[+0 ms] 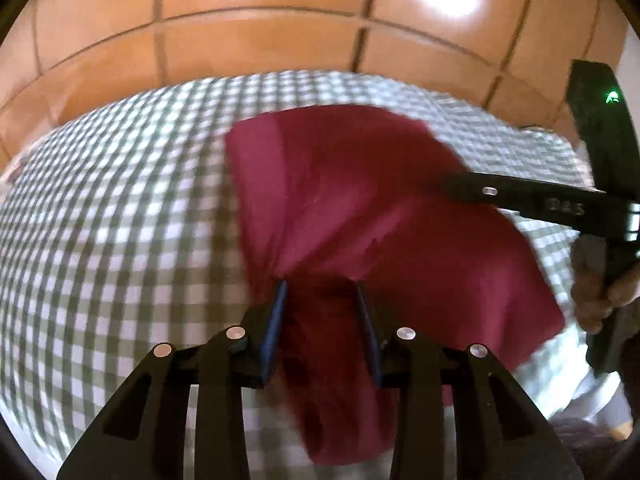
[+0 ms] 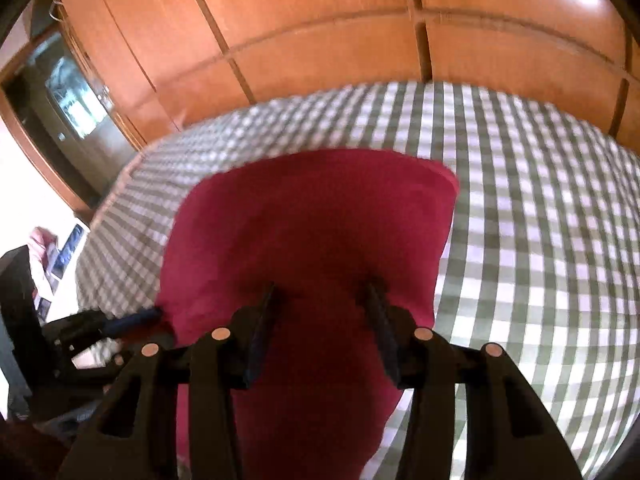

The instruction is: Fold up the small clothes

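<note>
A dark red garment (image 1: 360, 192) hangs over a green-and-white checked bedspread (image 1: 100, 220). My left gripper (image 1: 322, 284) has its blue-padded fingers closed onto a bunched edge of the garment, with cloth gathered between them. In the right wrist view the garment (image 2: 312, 220) drapes from my right gripper (image 2: 322, 286), whose fingers press into the cloth and hold it. The right gripper also shows at the right in the left wrist view (image 1: 452, 184), gripping the far edge of the garment. The left gripper shows at the lower left of the right wrist view (image 2: 152, 314).
A wooden panelled wardrobe (image 2: 340, 20) stands behind the bed. The checked bedspread (image 2: 540, 220) spreads wide to the right. A dark doorway or mirror (image 2: 60, 100) and cluttered items (image 2: 52, 256) lie at the left.
</note>
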Available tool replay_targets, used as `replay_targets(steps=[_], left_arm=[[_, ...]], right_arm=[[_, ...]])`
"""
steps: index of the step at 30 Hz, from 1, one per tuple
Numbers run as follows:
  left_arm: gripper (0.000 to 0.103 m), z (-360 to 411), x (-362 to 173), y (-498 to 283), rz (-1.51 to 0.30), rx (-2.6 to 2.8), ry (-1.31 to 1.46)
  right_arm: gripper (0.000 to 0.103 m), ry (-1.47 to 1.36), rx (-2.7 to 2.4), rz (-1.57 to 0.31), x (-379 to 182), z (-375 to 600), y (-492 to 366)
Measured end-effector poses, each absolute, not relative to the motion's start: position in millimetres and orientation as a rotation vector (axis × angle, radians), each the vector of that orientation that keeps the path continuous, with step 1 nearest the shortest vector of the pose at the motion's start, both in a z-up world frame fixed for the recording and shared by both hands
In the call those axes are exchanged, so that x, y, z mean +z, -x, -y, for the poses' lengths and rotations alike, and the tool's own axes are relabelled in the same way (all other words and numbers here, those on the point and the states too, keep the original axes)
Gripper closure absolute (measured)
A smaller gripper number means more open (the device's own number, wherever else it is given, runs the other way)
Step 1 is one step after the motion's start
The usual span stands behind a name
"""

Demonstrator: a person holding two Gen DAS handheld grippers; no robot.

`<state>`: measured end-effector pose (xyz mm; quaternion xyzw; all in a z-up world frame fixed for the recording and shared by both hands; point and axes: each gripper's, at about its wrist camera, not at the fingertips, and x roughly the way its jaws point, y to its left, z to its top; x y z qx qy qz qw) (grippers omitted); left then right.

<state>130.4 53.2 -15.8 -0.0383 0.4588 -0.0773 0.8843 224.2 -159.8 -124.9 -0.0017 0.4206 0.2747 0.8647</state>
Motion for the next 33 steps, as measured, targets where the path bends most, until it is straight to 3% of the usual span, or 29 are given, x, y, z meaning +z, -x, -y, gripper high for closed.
replay_targets(steps=[6, 13, 18, 23, 24, 25, 26, 31, 33], left_arm=[[0.069, -59, -22, -124, -0.934, -0.142, 0.102], [0.069, -56, -11, -106, -0.906, -0.111, 0.096], [0.051, -69, -24, -104, -0.930, -0.085, 0.197], [0.050, -72, -19, -101, -0.930, -0.079, 0.250], [0.043, -75, -17, -100, -0.931, -0.084, 0.275], [0.031, -81, -15, -99, -0.937, -0.097, 0.323], [0.027, -85, -14, -97, -0.938, -0.107, 0.361], [0.026, -99, -13, -101, -0.944, -0.185, 0.549], [0.026, -98, -15, -105, -0.946, -0.193, 0.556]], right_arm=[[0.058, 0.029, 0.552, -0.827, -129, 162, -208], [0.047, 0.130, 0.624, -0.743, -113, 174, -130], [0.049, 0.188, 0.589, -0.827, -148, 188, -94], [0.053, 0.169, 0.555, -0.930, -181, 197, -85], [0.053, 0.163, 0.567, -0.931, -179, 199, -83], [0.047, 0.140, 0.591, -0.936, -174, 202, -84], [0.035, 0.113, 0.615, -0.940, -170, 204, -86], [0.017, -0.132, 0.732, -0.911, -131, 231, -108], [0.014, -0.244, 0.752, -0.895, -122, 240, -122]])
